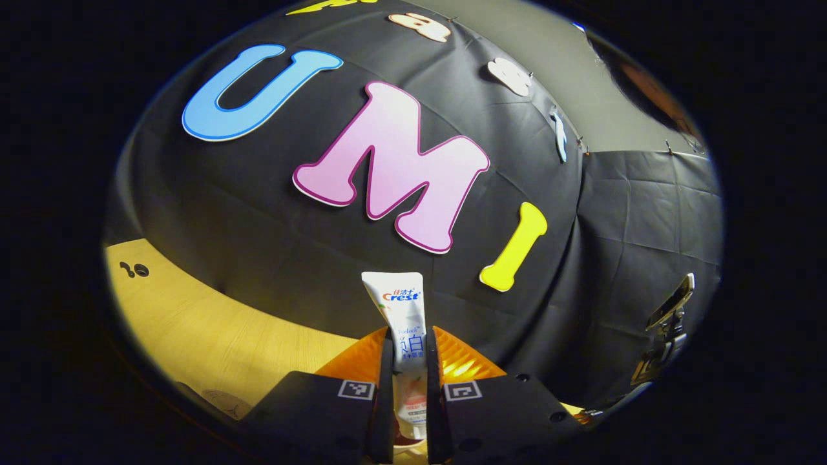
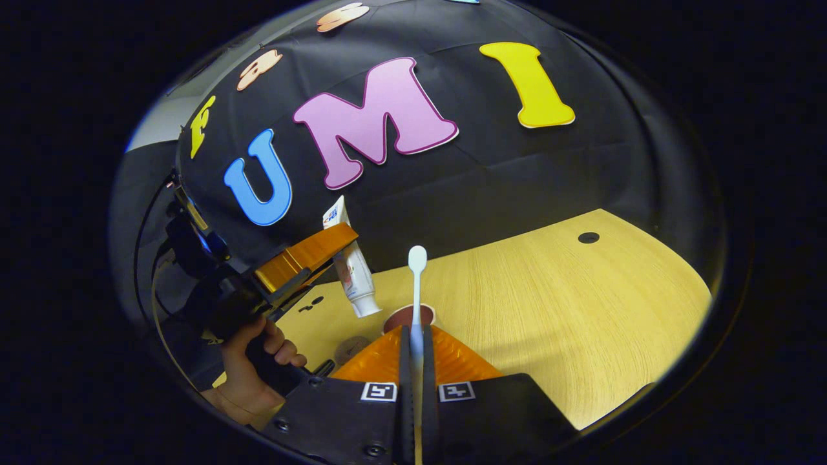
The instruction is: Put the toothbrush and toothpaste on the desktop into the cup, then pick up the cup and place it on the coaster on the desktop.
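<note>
My left gripper (image 1: 409, 354) is shut on a white toothpaste tube (image 1: 402, 310) that stands upright between its fingers. In the right gripper view the same tube (image 2: 354, 271) hangs cap down in the left gripper (image 2: 310, 257), just left of and above the cup (image 2: 402, 318). The cup has a white rim and a reddish inside and stands on the wooden desktop (image 2: 549, 303). My right gripper (image 2: 417, 337) is shut on a white toothbrush (image 2: 417, 271), held upright with its rounded end up, in line with the cup. A round brownish coaster (image 2: 351, 349) lies near the cup, to its left.
A hand (image 2: 249, 361) holds the left gripper's handle at the lower left of the right gripper view. The desktop has a dark round hole (image 2: 588, 237) at the far right and bare wood stretches to the right. The black cloth wall rises behind the desk.
</note>
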`<state>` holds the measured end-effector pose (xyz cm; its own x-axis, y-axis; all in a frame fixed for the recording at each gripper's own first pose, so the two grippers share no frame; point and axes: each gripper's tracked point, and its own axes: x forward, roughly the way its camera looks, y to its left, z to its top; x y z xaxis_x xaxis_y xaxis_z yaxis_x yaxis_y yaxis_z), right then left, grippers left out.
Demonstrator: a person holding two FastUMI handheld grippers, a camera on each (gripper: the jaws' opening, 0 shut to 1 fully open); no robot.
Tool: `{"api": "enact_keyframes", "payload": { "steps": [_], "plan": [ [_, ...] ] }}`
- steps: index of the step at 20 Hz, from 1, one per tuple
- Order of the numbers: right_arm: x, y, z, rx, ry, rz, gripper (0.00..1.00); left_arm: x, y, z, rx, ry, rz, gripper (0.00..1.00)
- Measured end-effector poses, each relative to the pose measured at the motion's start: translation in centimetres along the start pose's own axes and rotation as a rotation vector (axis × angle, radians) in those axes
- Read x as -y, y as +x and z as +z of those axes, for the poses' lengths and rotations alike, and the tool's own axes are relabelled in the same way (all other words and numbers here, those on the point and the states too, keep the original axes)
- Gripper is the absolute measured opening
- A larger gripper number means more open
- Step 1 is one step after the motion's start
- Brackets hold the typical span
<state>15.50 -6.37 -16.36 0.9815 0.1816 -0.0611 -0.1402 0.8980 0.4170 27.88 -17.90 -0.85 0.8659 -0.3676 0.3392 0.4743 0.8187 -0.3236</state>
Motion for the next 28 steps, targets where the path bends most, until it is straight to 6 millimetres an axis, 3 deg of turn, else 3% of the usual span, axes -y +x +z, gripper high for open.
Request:
{"api": "enact_keyframes", "payload": {
  "steps": [3,10,20,22,28],
  "plan": [
    [0.7,0.3,0.3,0.006,0.013,0.002,0.09,-0.6,1.3,-2.1,-0.018,0.035,0.011,0.25],
    [1.9,1.3,-0.4,-0.010,0.015,0.000,0.09,-1.8,1.3,-7.7,-0.127,0.073,0.029,0.24],
    [2.7,1.7,-0.2,0.013,0.027,-0.024,0.09,-2.6,-0.1,-10.7,-0.202,0.028,0.054,0.29],
    [2.8,1.6,0.4,0.029,0.038,-0.029,0.09,-2.1,-0.6,-11.3,-0.211,-0.003,0.043,0.31],
    [2.2,1.2,3.3,0.111,0.078,-0.021,0.09,-1.7,-1.9,-10.4,-0.211,0.031,0.046,0.42]
  ]
}}
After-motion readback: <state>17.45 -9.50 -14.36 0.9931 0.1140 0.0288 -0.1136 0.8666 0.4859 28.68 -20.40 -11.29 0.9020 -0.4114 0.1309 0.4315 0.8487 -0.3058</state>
